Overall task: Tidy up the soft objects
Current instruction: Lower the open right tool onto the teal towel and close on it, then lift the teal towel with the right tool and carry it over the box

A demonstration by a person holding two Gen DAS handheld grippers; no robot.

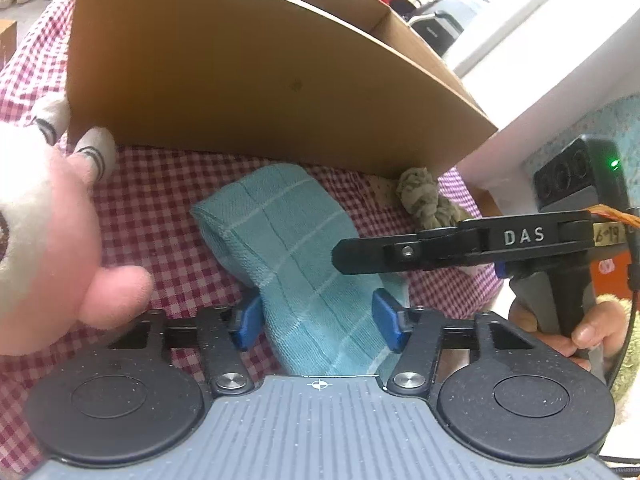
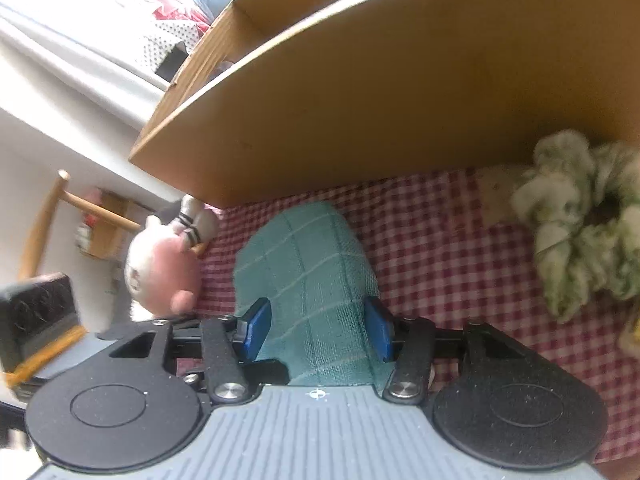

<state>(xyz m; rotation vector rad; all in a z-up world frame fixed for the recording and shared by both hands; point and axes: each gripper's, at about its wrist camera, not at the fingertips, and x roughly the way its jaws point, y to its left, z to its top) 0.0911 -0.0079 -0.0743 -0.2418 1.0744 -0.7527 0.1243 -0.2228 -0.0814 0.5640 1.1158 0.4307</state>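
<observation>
Left wrist view: left gripper (image 1: 318,322) half closed, blue pads pressed on teal folded cloth (image 1: 288,236) at lower centre; right gripper (image 2: 316,328) likewise clamped on it. Cloth judged light, limp, non-slip; best taken at folded edges. Beyond: red gingham tablecloth (image 1: 160,200), pink plush toy (image 1: 44,216) left, cardboard box (image 1: 240,72) above.

Red-and-white checked cloth (image 1: 168,208) covers the tabletop beneath the fingers. Black power strip (image 1: 576,176) — green light lit — well right of them. Wooden chair (image 2: 48,216) far left, off the tabletop.
</observation>
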